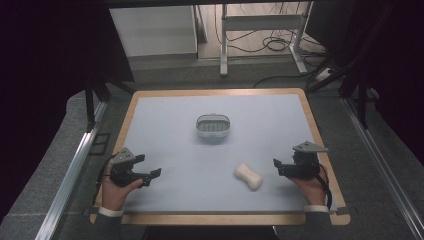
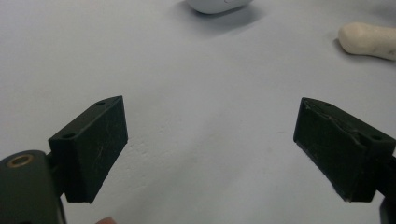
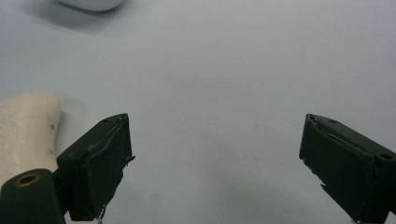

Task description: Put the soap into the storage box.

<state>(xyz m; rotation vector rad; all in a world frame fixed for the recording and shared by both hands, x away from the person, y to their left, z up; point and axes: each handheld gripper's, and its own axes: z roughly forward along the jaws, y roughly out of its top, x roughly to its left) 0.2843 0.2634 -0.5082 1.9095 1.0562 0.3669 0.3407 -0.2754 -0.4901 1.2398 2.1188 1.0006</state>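
**Beside the soap dish: both grippers waiting, soap bar lying loose**

Near the white soap dish, toward the person's side and off to its right, a cream soap bar is lying flat on the blue-grey mat, well apart from the dish. Its long axis is running diagonally, one end pointing up toward the dish's side of the mat, the other toward the front right edge; it is waisted in the middle, like a bone.

The right gripper is hovering just beside the bar, on the side away from the dish's left, jaws spread wide and holding nothing. The left gripper is sitting well to the left of the dish, nearer the person, jaws likewise wide apart and empty.

The likely trouble: the bar is looking smooth and rounded, so a pinch across its bulging ends is probably squirting it out sideways; closing across the narrow waist seems safer. In the right gripper view the bar is lying outside the left jaw rather than between the two, so closing now is catching nothing. Whether its surface is wet, I cannot tell.
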